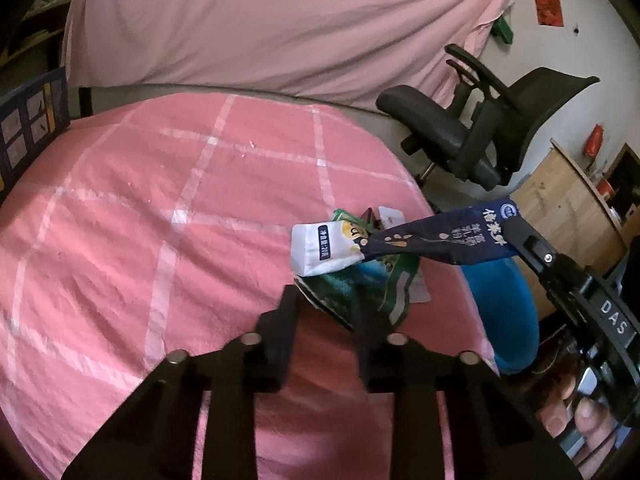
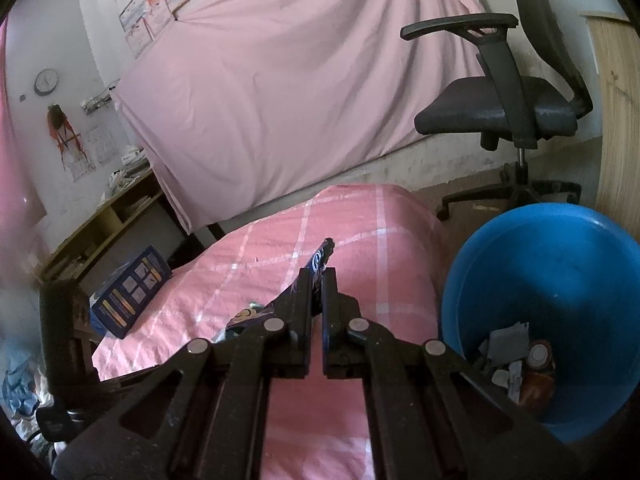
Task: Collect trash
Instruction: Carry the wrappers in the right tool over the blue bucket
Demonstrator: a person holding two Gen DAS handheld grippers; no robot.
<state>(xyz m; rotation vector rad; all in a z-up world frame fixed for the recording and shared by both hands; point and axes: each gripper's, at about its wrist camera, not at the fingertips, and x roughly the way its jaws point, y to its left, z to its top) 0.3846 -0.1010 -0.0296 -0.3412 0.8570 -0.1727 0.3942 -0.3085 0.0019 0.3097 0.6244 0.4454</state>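
A pink checked cloth (image 1: 160, 220) covers the table. Near its right edge lies a small pile of wrappers, topped by a crumpled green wrapper (image 1: 360, 284). My left gripper (image 1: 324, 300) points down at it with its jaws narrow. The green wrapper's near edge sits between the fingertips and touches both. My right gripper (image 1: 516, 232) (image 2: 318, 276) is shut on a long navy sachet (image 1: 420, 244) (image 2: 322, 256). The sachet hangs over the pile, and its white end (image 1: 316, 248) droops onto the pile. A blue basin (image 2: 560, 280) (image 1: 508, 300) stands just off the table's right edge, with several scraps in its bottom.
A black office chair (image 1: 480, 136) (image 2: 500, 112) stands beyond the table and the basin. A dark blue box (image 1: 28, 128) (image 2: 128, 292) sits at the table's far left corner. A pink sheet (image 1: 260, 20) hangs behind, and a wooden cabinet (image 1: 560, 208) is at the right.
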